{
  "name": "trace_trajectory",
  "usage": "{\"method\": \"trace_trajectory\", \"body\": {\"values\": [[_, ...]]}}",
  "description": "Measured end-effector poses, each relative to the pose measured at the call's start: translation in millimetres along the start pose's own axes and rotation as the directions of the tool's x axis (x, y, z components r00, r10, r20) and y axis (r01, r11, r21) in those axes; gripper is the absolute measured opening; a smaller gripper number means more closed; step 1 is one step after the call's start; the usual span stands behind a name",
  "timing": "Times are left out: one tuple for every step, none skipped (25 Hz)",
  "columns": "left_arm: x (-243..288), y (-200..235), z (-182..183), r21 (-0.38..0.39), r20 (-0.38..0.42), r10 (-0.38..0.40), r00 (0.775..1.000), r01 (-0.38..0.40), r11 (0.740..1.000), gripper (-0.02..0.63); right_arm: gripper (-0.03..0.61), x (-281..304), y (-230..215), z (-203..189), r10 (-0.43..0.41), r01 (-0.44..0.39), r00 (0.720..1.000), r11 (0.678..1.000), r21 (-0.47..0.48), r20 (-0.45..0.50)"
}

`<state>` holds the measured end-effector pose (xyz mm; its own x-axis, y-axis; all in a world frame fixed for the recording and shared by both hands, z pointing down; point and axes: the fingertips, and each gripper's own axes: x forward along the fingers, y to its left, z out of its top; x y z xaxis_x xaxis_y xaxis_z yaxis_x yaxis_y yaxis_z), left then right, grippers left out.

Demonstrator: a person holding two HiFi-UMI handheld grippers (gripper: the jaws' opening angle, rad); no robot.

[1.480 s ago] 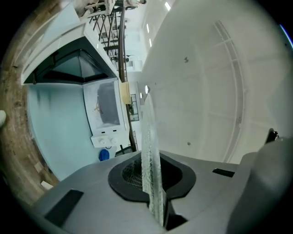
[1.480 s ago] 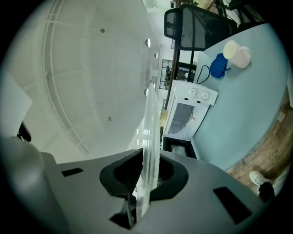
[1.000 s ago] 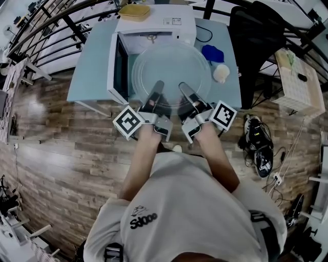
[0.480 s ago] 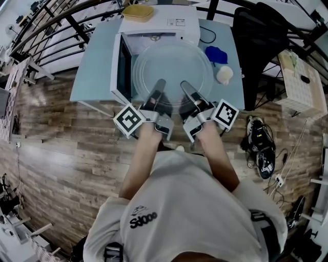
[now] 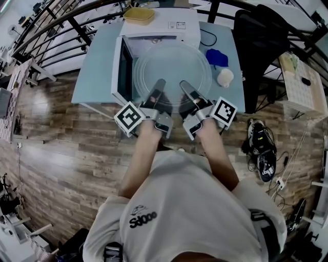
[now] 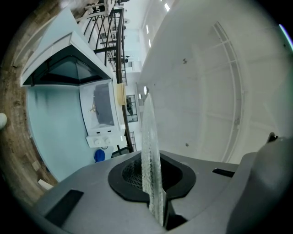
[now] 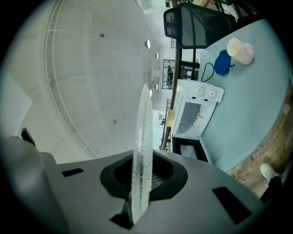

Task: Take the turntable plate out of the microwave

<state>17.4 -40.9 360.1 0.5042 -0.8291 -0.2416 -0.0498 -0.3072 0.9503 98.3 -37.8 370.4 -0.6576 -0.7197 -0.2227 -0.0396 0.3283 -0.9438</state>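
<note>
In front of the open white microwave [image 5: 160,28], over the near part of the pale blue table [image 5: 95,66], the clear glass turntable plate [image 5: 171,66] hangs roughly level, outside the cavity, with the microwave's door [image 5: 122,71] swung out on its left. The left gripper [image 5: 158,87] and the right gripper [image 5: 184,88] hold it by its near rim, side by side and close to each other. In the left gripper view the jaws are pressed onto the plate's ribbed glass edge [image 6: 151,155], which stands between the dark pads [image 6: 130,176]. The right gripper view shows the same pinch on the rim [image 7: 142,151], with the broad disc filling the upper left of that view. A flat yellow object [image 5: 138,14] lies on top of the microwave. To the right of the plate, a blue object [image 5: 216,57] and a pale cup-like object [image 5: 224,77] sit on the table just beside each other, and a black chair [image 5: 256,41] stands beyond that edge. Wooden flooring [image 5: 61,153] spreads below the person's arms.
</note>
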Motion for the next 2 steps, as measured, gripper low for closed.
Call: {"method": "trace_trajectory", "body": {"values": [[-0.2, 1.3, -0.5, 0.001, -0.001, 0.004, 1.0, -0.004, 1.0, 0.038, 0.025, -0.6, -1.4, -0.1, -0.003, 0.003, 1.0, 1.0, 0.005, -0.001], [-0.4, 2.7, -0.9, 0.002, -0.002, 0.009, 1.0, -0.009, 1.0, 0.038, 0.025, -1.3, -2.8, -0.2, -0.006, 0.006, 1.0, 1.0, 0.009, -0.001]]}}
